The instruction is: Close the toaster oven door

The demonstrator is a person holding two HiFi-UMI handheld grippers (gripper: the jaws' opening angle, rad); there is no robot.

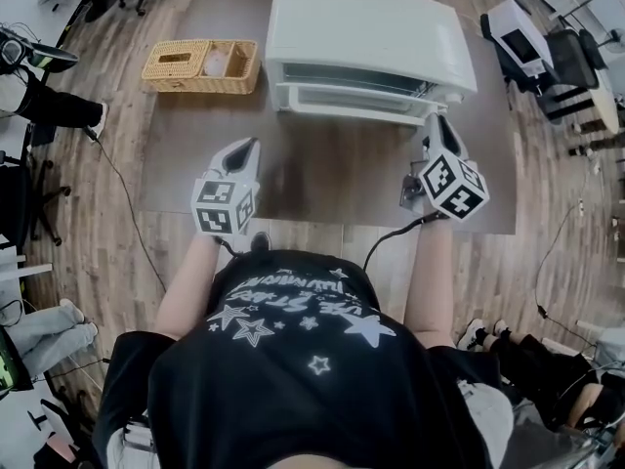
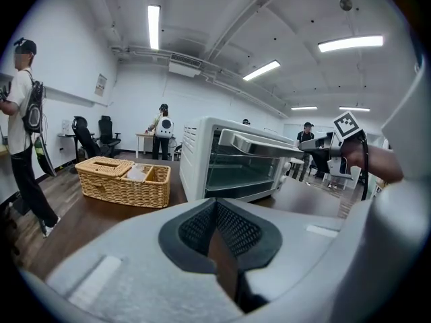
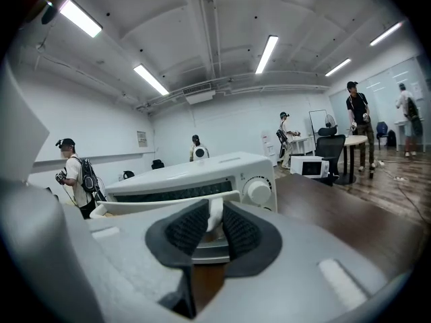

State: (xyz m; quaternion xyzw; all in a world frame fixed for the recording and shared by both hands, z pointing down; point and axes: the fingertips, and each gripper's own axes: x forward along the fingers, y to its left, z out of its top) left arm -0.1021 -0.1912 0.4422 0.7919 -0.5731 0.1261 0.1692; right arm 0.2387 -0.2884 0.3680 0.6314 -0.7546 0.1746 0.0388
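A white toaster oven (image 1: 366,32) stands at the far side of the dark table (image 1: 322,179). Its door (image 1: 347,101) hangs partly open and tilts toward me. My right gripper (image 1: 437,125) is at the door's right end, shut on the white door handle (image 3: 215,210), which shows between the pads (image 3: 185,229) in the right gripper view. The oven's knob (image 3: 258,190) sits just right of the jaws. My left gripper (image 1: 249,148) hovers over the table left of the oven's front, shut with nothing in it. The left gripper view shows the oven (image 2: 232,163) and the raised door (image 2: 262,143).
A wicker basket (image 1: 200,64) sits on the table left of the oven, also seen in the left gripper view (image 2: 124,180). A small microwave (image 1: 518,37) stands on another table at the right. Several people, office chairs and floor cables surround the table.
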